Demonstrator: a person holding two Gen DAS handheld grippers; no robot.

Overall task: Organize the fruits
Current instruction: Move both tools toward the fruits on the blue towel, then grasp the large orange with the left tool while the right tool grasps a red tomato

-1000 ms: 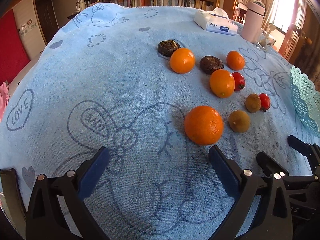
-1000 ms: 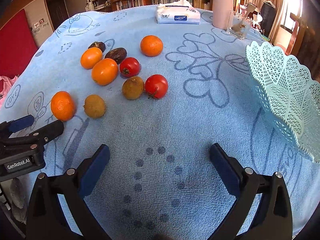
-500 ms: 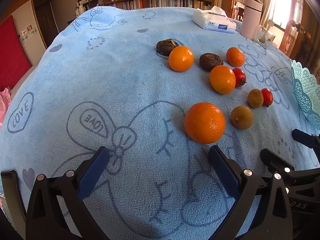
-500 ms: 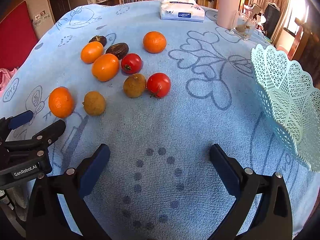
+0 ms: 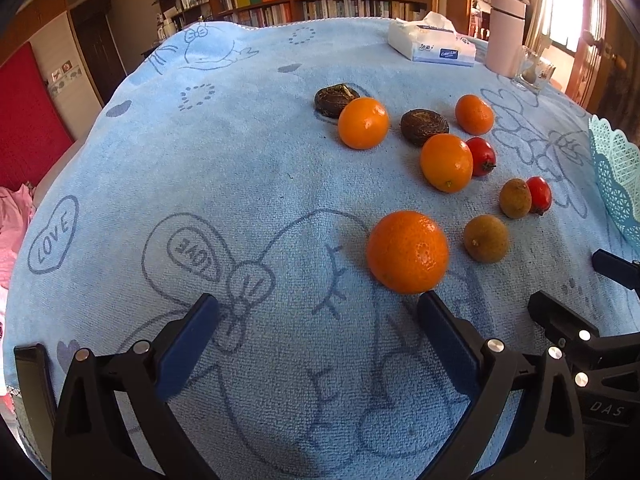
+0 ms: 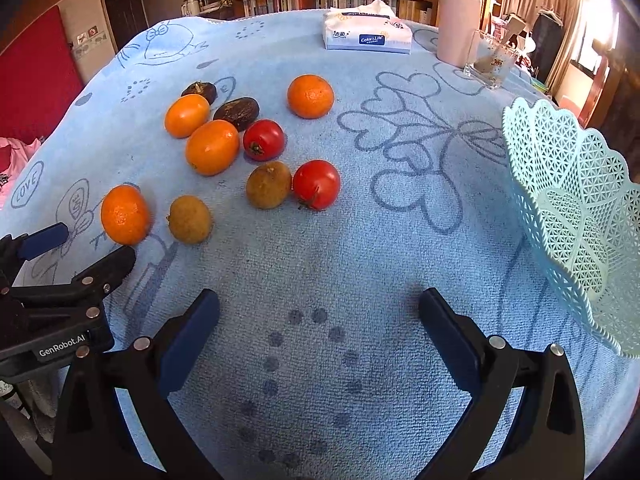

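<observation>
On the blue towel-covered table (image 6: 360, 248), nine fruits lie in a loose cluster left of centre, while the pale green lattice basket (image 6: 576, 216) at the right is cut off by the frame edge, so its far side cannot be seen. Behind the fruit, two dark wrinkled pieces (image 6: 236, 111) are hard to name; they may be dried or overripe fruit. The left gripper (image 5: 318, 322) has its jaws spread wide and holds nothing, with the nearest orange (image 5: 407, 252) lying just beyond its right fingertip, apparently not touching. The right gripper (image 6: 318, 320) also has its jaws wide apart and empty, hovering over bare towel well short of the fruit. Nearest it are a brown kiwi-like fruit (image 6: 268, 185) touching a red tomato (image 6: 316, 185). A second tomato (image 6: 264, 140) sits against an oval orange (image 6: 212, 147). A tissue pack (image 6: 366, 34) and pink cylinder (image 6: 458, 12) stand at the far edge.
</observation>
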